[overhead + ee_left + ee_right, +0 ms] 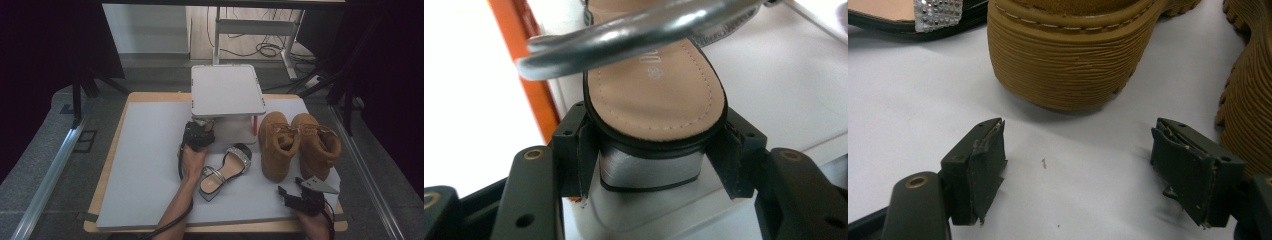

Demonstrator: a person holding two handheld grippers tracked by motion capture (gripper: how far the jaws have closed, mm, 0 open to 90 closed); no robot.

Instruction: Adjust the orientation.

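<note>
Both pads of the left hand-held gripper (651,165) pinch the sandal's silver heel (650,169); right hand-held gripper (1078,170) spread, empty

A wooden table (112,150) topped with a pale grey mat (150,165) stands on a grey carpeted floor (45,165). Dark curtains (45,45) hang along both sides. Beyond the table's far edge, a white desk frame (252,27) stands on a light wood floor (200,30), with black cables (267,50) coiled beside its foot. A metal rail (50,170) runs along the floor on each side.
</note>
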